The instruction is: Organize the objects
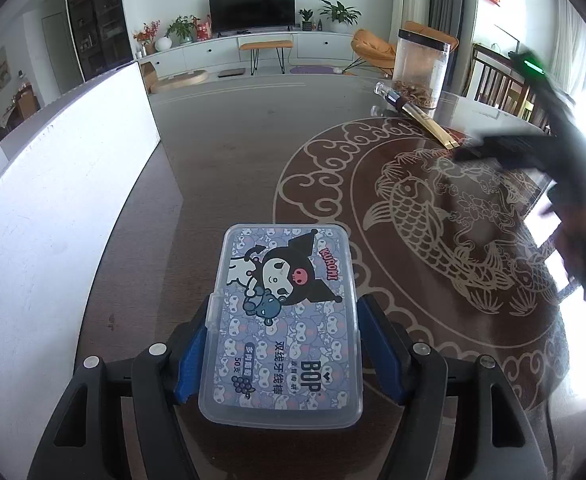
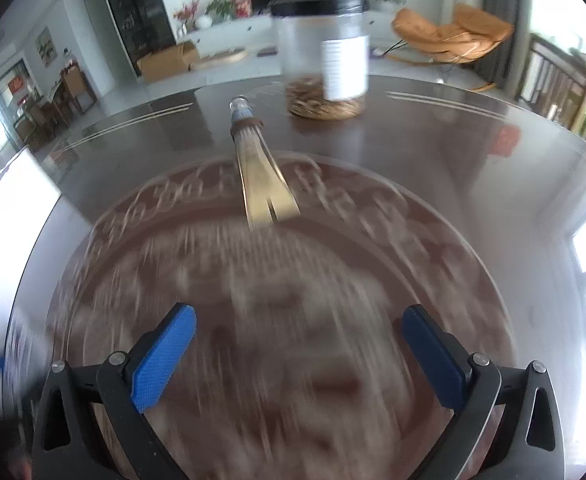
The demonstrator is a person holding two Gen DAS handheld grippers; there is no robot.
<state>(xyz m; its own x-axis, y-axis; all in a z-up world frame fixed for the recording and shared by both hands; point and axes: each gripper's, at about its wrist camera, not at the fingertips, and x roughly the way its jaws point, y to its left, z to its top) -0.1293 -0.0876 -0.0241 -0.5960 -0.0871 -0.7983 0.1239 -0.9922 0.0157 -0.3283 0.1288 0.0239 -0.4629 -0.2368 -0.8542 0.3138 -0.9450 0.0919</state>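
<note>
1. Nearest your left hand, the left tool [image 1: 288, 302] points down at the round dark brown table with the pale carp pattern [image 1: 221, 184]. Its blue pads [image 1: 191, 360] flank the clear rectangular plastic box with the purple cartoon lid [image 1: 281, 320].
2. That box lies flat on the table with its lid shut. One pad sits at each long side, just beside or touching it, and I cannot tell whether the tool is pinching the box or only bracketing it.
3. Left of the box, a large white flat panel [image 1: 53, 200] runs along the table's edge.
4. On your right side, the right tool [image 2: 299, 310] hangs over the carp pattern with its blue pads spread wide and nothing between them. The table under it is smeared by motion blur. In the left wrist view the same tool shows as a dark blurred shape at the right edge.
5. Beyond the right tool, a long flat gold packet with a clear-capped vial at its far end [image 2: 261, 184] lies on the table. Its near end rests on the rim of the pattern, well apart from the box.
6. Just past the vial stands a tall clear plastic jar with a black lid [image 2: 325, 52]. It is upright, has a white label, and holds a low layer of brown pieces.
7. Farther off, past the table, an orange lounge chair [image 2: 453, 36] sits on the pale floor, and a black television [image 1: 252, 8] stands on a long white cabinet against the wall.
</note>
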